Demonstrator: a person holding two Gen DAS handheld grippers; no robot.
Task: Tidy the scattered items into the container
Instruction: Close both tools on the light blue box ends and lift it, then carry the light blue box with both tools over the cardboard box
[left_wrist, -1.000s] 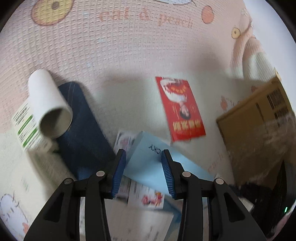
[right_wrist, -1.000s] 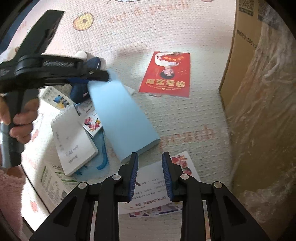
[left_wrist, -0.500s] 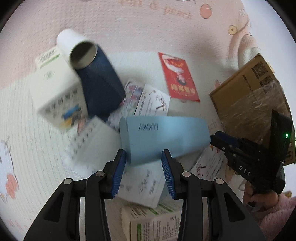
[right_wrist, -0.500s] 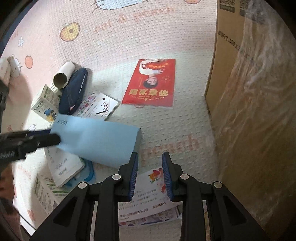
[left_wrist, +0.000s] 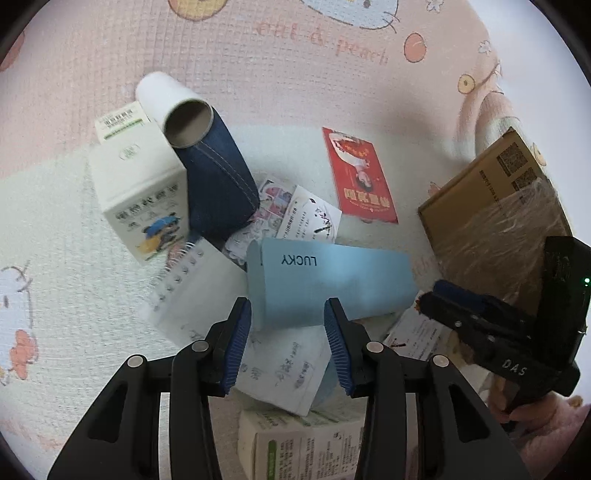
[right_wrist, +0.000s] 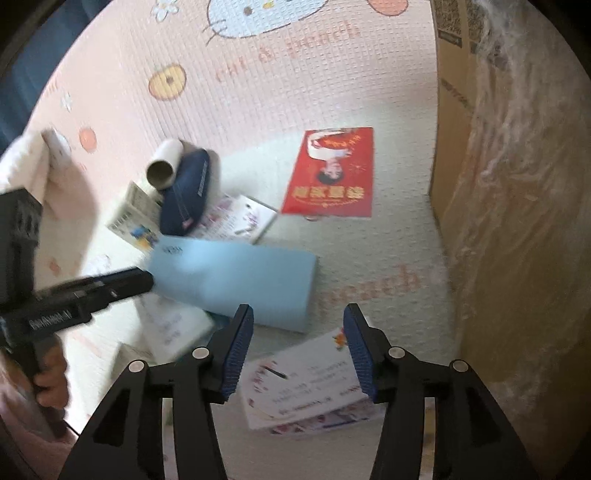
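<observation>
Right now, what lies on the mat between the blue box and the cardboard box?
In the right wrist view, bare mat lies between the blue box and the cardboard box; nothing else rests there.

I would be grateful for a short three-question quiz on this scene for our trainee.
1. True or false: the tube rests against the denim pouch.
2. Which word is printed on the blue box? A) LUCKY B) HAPPY C) SUNNY
3. What lies beneath the right gripper, and is anything between its pads?

Key: 1. True. 2. A. 3. A white leaflet; nothing is between the pads, and the jaws stand open.
</observation>
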